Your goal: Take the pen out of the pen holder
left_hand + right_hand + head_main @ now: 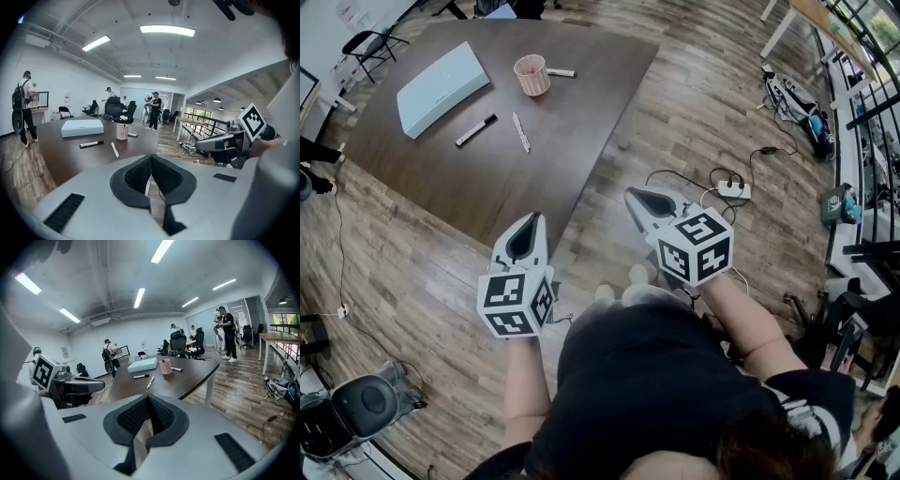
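The pink mesh pen holder [532, 75] stands upright on the far part of the dark table [572, 141]; a small red tip shows inside it [123, 125]. A white pen [521, 132] and a black-and-white marker [476, 129] lie in front of the holder, and another marker [560, 72] lies beside it. My left gripper [535, 217] hovers off the table's near edge, jaws pressed together on nothing [151, 157]. My right gripper [631, 192] is held over the floor to the right, also shut and empty [148, 397]. Both are well short of the holder [165, 366].
A flat white box [441, 87] lies on the table left of the holder. A power strip [733, 190] with cables and a bag [795, 97] sit on the wooden floor at right. Several people and office chairs are beyond the table.
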